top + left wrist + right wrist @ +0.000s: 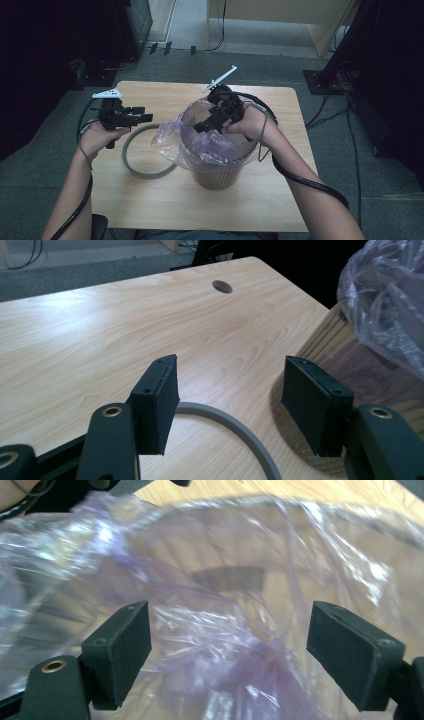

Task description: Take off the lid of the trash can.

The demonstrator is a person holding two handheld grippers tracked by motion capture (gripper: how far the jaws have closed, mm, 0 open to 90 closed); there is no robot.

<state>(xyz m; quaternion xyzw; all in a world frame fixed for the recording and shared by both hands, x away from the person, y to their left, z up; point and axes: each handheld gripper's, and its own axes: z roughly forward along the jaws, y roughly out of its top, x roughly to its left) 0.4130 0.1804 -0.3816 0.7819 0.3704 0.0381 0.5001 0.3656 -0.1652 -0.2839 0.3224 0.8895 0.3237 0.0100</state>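
A bin (220, 172) stands in the middle of the tabletop (150, 200), lined with a thin purple plastic bag (167, 137) that spills over its left rim. The right tongs (212, 121) hover over the bin's mouth, pointing down and left into the liner, jaws apart with nothing pinched; crumpled film lies just beyond them. The left tongs (141, 114) hang open at the left, above a grey ring (145, 172) lying flat beside the bin. The right hand is much nearer the liner.
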